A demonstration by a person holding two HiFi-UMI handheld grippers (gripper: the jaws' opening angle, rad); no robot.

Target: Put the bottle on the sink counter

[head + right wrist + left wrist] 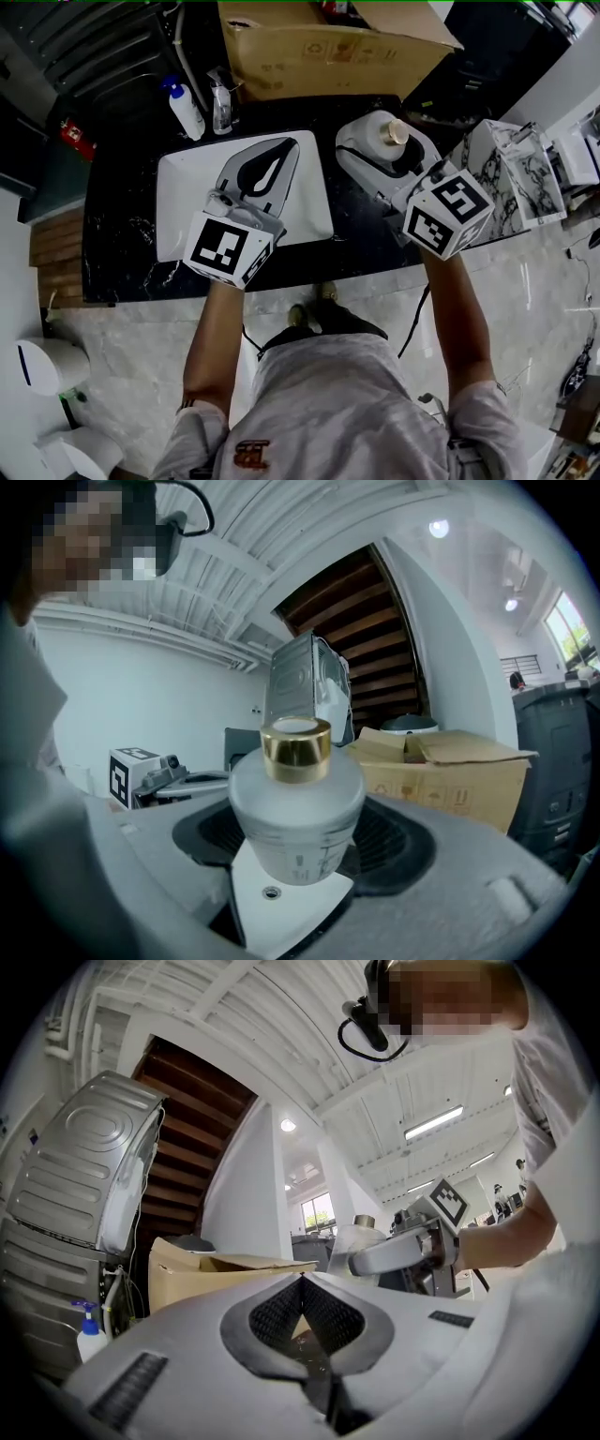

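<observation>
Both arms reach forward over the dark surface (122,244), the left gripper (279,159) above the white sink (183,202) with jaws pressed together and empty, the right gripper (375,141) over open surface between sink rim and right edge, jaws pinching the upright gold-capped bottle (396,131).

counter (122,253) left of sink (183,202): bare, open
back left: spray bottle (185,110) and clear bottle (221,105) stand just beside each other
back edge: cardboard box (319,52) blocks
over sink: left gripper (281,155), jaws closed
right of sink: right gripper (386,155) clamping bottle (380,131)
</observation>
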